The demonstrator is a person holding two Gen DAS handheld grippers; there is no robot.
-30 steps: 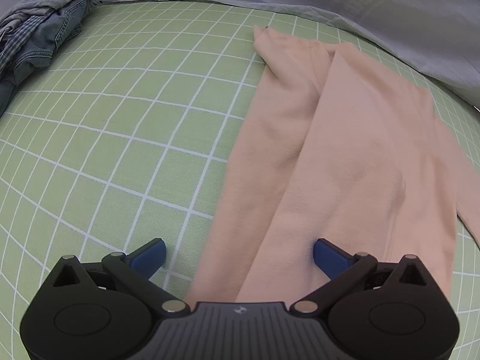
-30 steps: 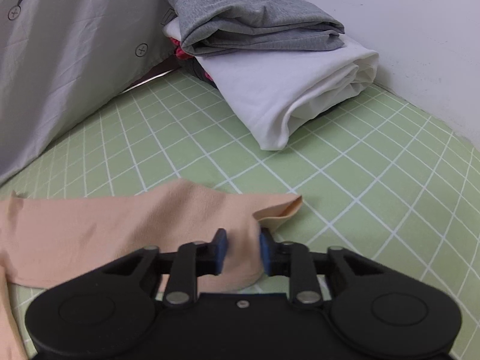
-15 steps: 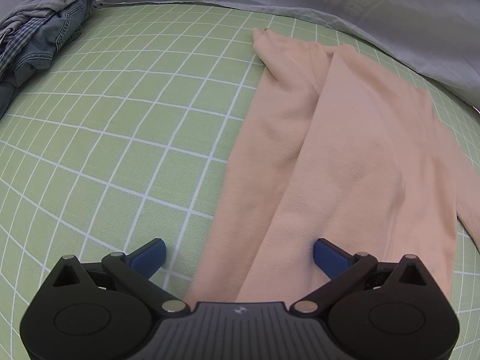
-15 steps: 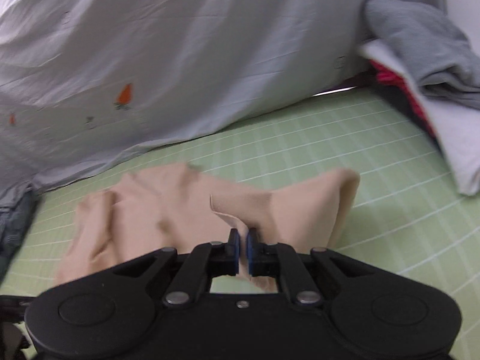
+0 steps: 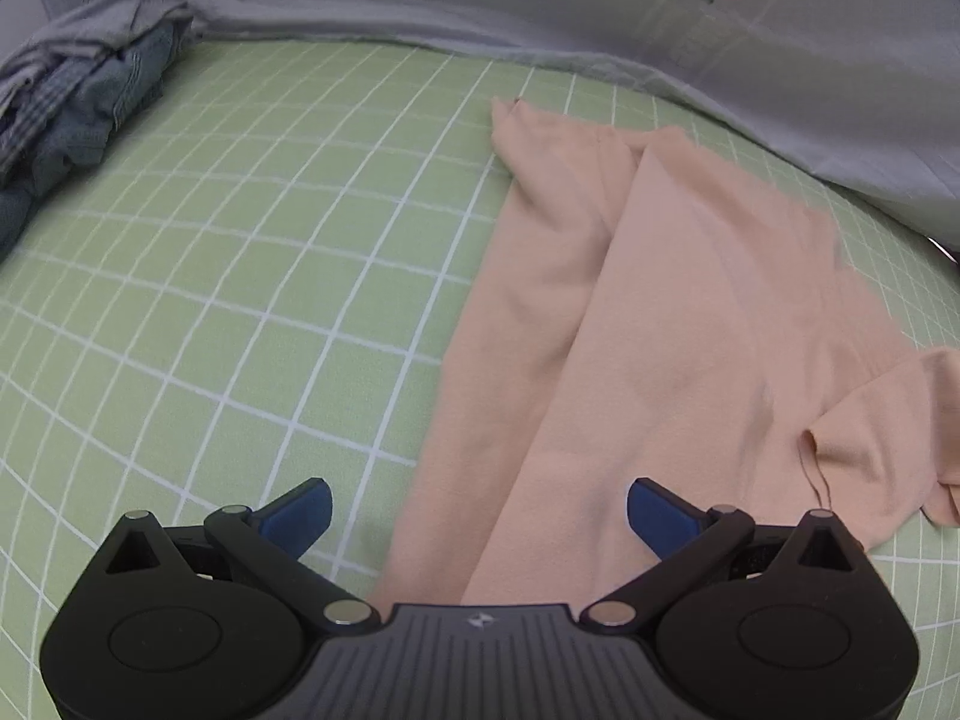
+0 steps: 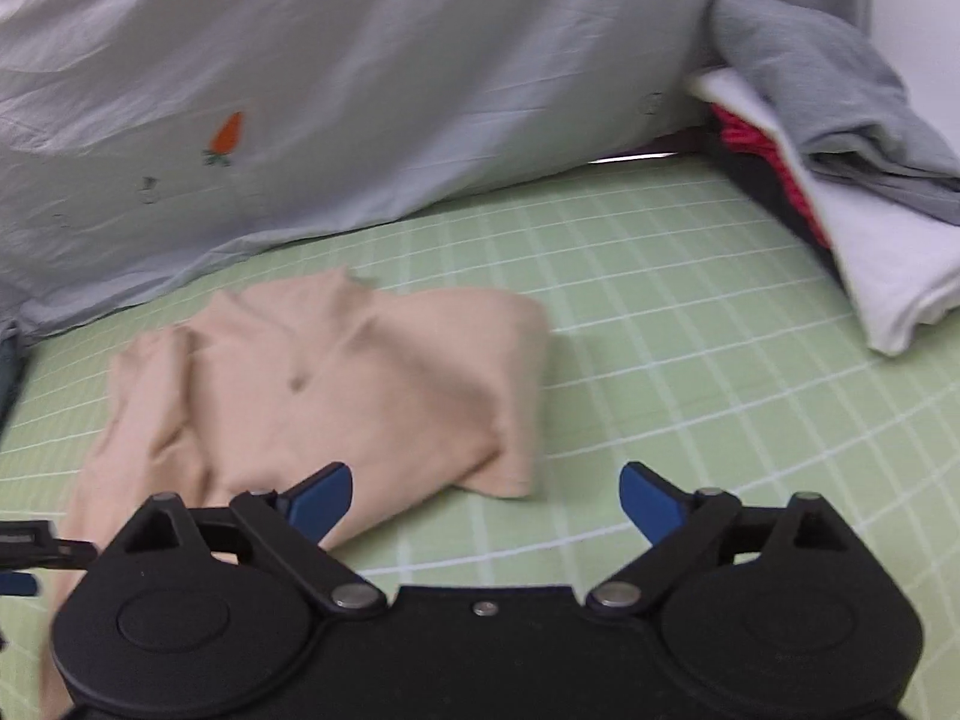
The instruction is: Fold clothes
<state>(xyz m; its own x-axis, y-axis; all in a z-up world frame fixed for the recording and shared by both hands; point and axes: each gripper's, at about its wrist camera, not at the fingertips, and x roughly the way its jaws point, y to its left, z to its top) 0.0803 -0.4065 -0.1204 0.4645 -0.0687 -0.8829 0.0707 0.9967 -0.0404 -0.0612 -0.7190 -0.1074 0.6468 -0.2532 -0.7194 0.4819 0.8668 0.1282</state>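
Observation:
A peach long-sleeved top (image 5: 672,312) lies flat on the green checked sheet (image 5: 240,300), one sleeve folded along its left side. Its other sleeve (image 5: 882,420) lies folded back over the body at the right. My left gripper (image 5: 477,510) is open, low over the top's near hem, blue fingers apart with cloth beneath them. In the right wrist view the same top (image 6: 336,384) lies with the sleeve end (image 6: 510,468) folded across it. My right gripper (image 6: 486,495) is open just in front of that sleeve end, holding nothing.
A pale grey quilt with carrot prints (image 6: 360,90) runs along the far edge. Folded grey and white clothes (image 6: 852,168) are stacked at the right. A heap of denim and checked clothes (image 5: 66,114) sits at the far left. Bare sheet (image 6: 690,360) lies between top and stack.
My right gripper carried the right sleeve leftward over the top's body, then opened and let it go. The left gripper stayed open in place.

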